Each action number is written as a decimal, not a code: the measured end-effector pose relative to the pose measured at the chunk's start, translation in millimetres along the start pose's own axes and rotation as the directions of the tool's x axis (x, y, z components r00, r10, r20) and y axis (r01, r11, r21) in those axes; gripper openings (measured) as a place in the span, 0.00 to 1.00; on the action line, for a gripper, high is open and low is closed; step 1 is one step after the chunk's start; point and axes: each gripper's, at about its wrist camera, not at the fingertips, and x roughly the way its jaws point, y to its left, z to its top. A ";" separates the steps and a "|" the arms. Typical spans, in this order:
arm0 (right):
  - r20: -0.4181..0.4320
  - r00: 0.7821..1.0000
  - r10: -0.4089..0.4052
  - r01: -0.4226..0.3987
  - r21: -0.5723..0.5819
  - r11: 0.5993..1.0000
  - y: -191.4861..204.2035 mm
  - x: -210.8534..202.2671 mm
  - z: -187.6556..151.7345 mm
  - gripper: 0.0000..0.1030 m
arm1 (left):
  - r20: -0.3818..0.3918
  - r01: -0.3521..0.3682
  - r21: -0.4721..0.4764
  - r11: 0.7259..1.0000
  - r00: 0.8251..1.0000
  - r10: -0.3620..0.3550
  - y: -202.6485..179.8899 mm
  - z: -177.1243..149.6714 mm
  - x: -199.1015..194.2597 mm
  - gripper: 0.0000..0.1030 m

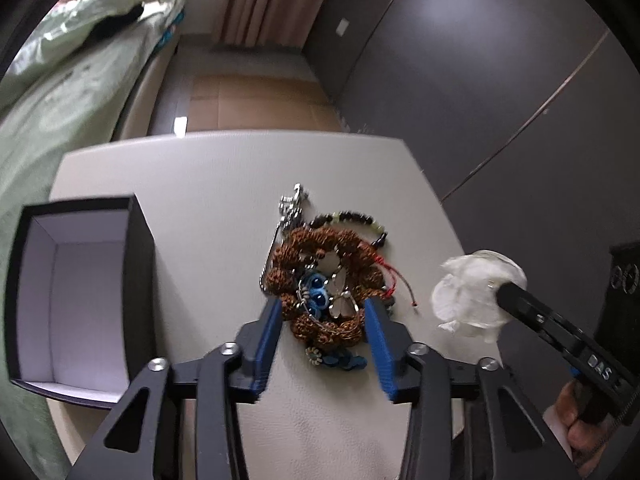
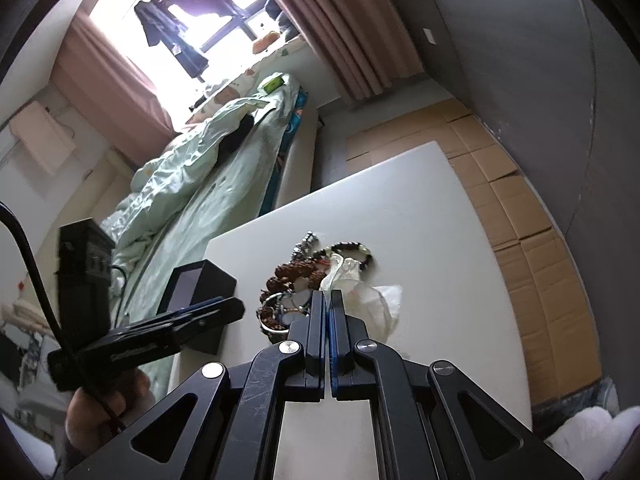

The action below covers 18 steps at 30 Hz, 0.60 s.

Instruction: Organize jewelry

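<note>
black box [image 1: 76,300] is sitting open and looking bare left of the jewelry pile [image 1: 324,280], so the sorting is barely starting. left gripper [image 1: 324,320] is gaping wide around the pile, gripping nothing yet. right of the pile, right gripper [image 2: 328,304] is pinching a white pouch [image 1: 476,292].

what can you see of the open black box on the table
The box is black outside with a plain white lining, card-like, rectangular and deep. It has no lid on and nothing shows inside. It stands on the white table at its left edge, near the bed, apart from the jewelry pile. Neither gripper touches it.
</note>
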 end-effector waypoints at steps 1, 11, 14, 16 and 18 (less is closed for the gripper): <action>0.000 1.000 -0.002 0.002 0.005 1.000 -1.5 -0.8 -1.7 0.03 | -0.013 -0.003 -0.011 1.000 1.000 0.003 1.4 0.2 4.0 0.38; -0.010 1.000 -0.004 0.004 0.038 0.999 -13.3 -2.4 -14.1 0.03 | -0.033 -0.052 -0.002 0.999 0.998 0.052 1.0 4.2 16.8 0.07; -0.010 1.000 -0.004 0.005 0.040 0.999 -14.7 -3.3 -16.7 0.03 | -0.015 -0.041 0.024 0.999 0.999 0.041 -4.0 7.7 7.6 0.01; -0.010 1.000 -0.005 0.005 0.044 0.999 -15.1 -3.5 -16.9 0.03 | 0.000 -0.035 0.040 0.999 0.999 0.035 -8.1 10.5 -0.1 0.01; -0.008 1.000 -0.005 0.005 0.044 0.999 -13.1 -3.4 -17.5 0.03 | 0.023 -0.023 0.060 0.998 1.000 0.022 -12.9 12.9 -10.4 0.01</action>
